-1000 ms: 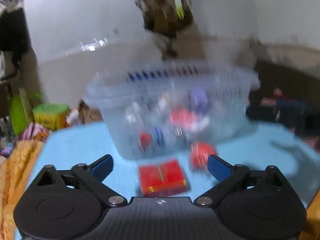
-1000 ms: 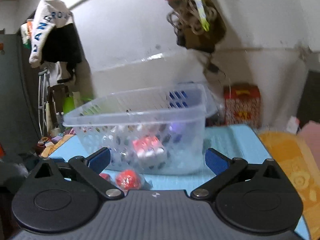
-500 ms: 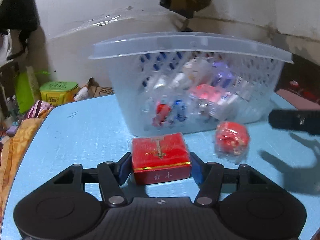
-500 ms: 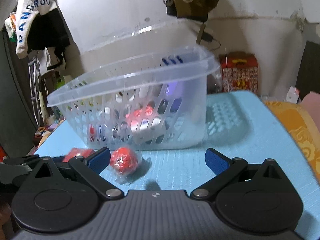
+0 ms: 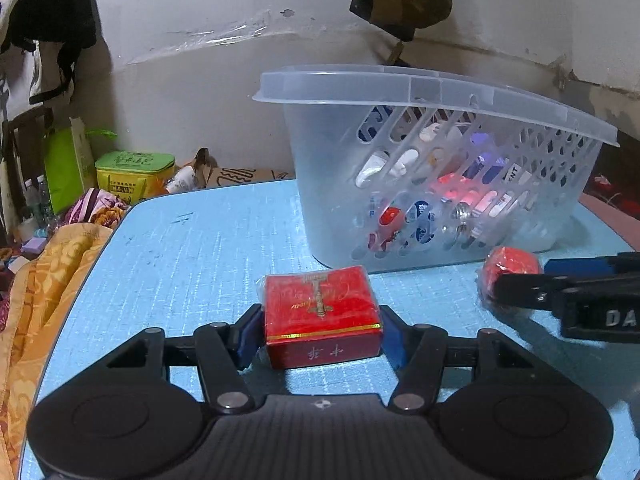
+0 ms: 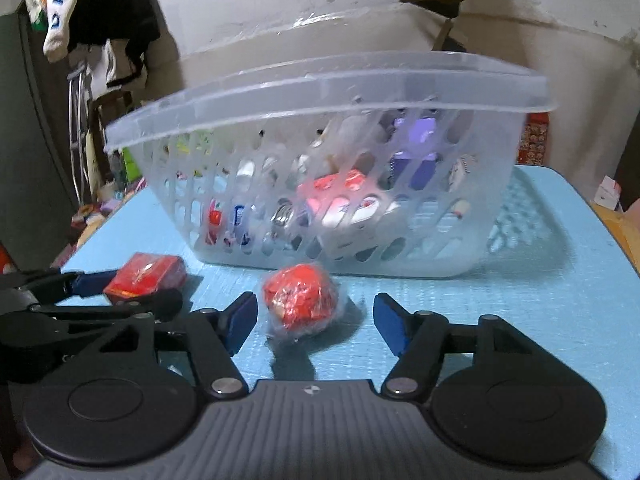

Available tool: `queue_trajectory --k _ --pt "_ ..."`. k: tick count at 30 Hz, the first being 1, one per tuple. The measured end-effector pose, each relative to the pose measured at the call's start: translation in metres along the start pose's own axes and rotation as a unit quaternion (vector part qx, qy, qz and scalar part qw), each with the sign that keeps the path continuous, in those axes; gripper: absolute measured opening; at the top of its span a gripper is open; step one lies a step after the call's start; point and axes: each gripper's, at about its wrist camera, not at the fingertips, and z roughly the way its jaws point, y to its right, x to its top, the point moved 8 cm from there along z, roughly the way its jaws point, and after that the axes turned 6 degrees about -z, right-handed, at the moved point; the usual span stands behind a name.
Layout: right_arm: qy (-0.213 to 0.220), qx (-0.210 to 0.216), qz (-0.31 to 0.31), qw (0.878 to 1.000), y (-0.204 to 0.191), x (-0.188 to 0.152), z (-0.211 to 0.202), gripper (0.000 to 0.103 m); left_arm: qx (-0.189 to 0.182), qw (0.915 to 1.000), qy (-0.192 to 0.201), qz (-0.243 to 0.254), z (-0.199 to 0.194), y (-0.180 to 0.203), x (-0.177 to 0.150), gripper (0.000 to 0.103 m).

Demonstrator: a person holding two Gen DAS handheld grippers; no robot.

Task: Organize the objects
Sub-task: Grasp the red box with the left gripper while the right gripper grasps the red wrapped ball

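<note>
Left wrist view: the left gripper (image 5: 322, 338) clenches a red box (image 5: 322, 314) on the blue table (image 5: 192, 256), just in front of the clear basket (image 5: 436, 160).

Right wrist view: the right gripper (image 6: 316, 322) is spread wide around a red wrapped ball (image 6: 300, 300), pads apart from it, near the basket's front wall.

A basket (image 5: 436, 168) is set toward the back of the table (image 5: 192, 248), with small packets held inside it. Just before it a box (image 5: 322, 314) is placed, flanked by the fingers of the left gripper (image 5: 320, 338). To the right a wrapped ball (image 6: 300, 300) is found between the parted fingers of the right gripper (image 6: 314, 322).
</note>
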Motion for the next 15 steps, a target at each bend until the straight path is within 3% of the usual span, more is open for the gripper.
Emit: queue_trajectory --k 1,3,10,15 --pt "-0.003 0.002 -0.006 1.000 -0.002 -0.001 0.001 0.067 -0.001 1.0000 0.000 0.003 0.000 0.001 -0.001 0.063" --pt "-0.008 0.008 -0.023 1.000 -0.008 -0.002 0.001 0.047 -0.003 1.0000 0.001 0.008 -0.001 0.002 -0.001 0.063" --pt "0.039 -0.015 -0.084 0.996 -0.015 0.010 -0.030 0.044 -0.002 0.9995 0.029 0.013 -0.009 0.006 -0.001 0.063" --pt "0.053 -0.011 -0.066 0.996 -0.001 0.013 -0.043 0.044 0.009 0.9982 0.047 0.036 -0.014 0.014 0.000 0.063"
